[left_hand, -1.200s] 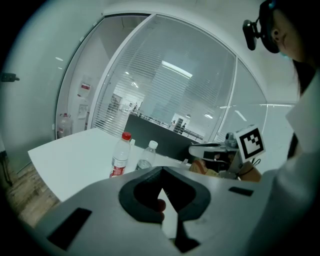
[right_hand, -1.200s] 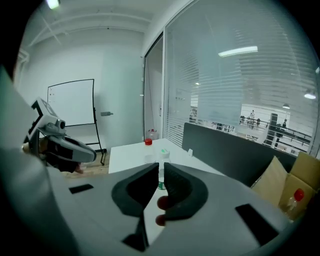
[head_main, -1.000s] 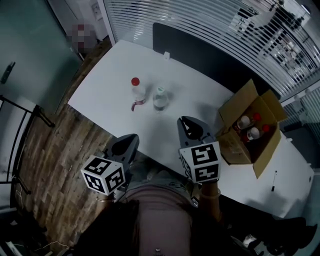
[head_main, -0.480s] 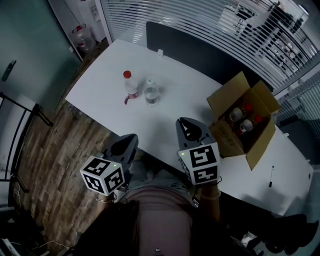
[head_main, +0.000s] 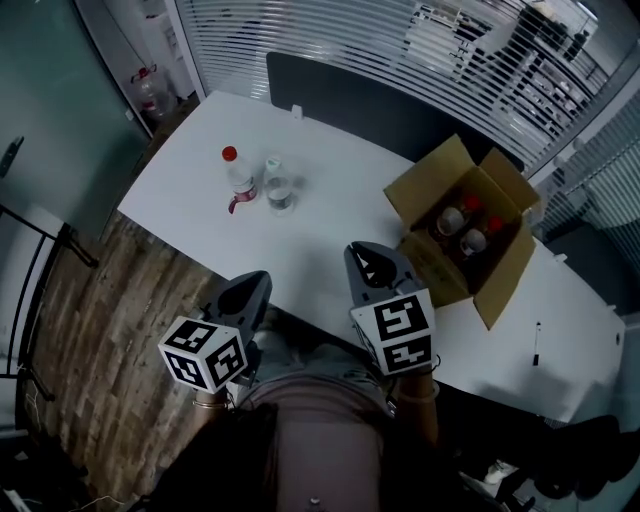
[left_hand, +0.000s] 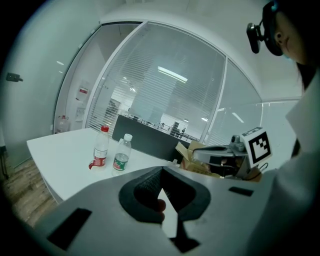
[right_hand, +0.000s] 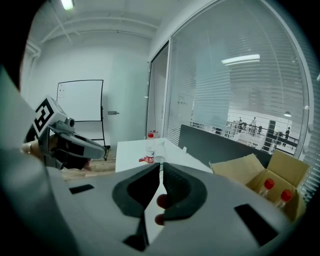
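Note:
Both grippers are held over the near edge of a white table, each with its marker cube towards me. My left gripper is shut and holds nothing; its jaws meet at the tips. My right gripper is shut and empty too, jaws closed. Far ahead on the table stand a red-capped bottle and a clear bottle side by side. The same red-capped bottle and clear bottle show in the left gripper view. An open cardboard box with bottles inside lies right of the right gripper.
A dark partition runs along the table's far edge, with glass walls and blinds behind. A pen lies at the table's right end. Wooden floor is at the left, and a whiteboard stands in the room.
In the head view the table, bottles and box have slid up and left. In both gripper views the bottles look farther off and the box has come into sight. Both grippers stay shut.

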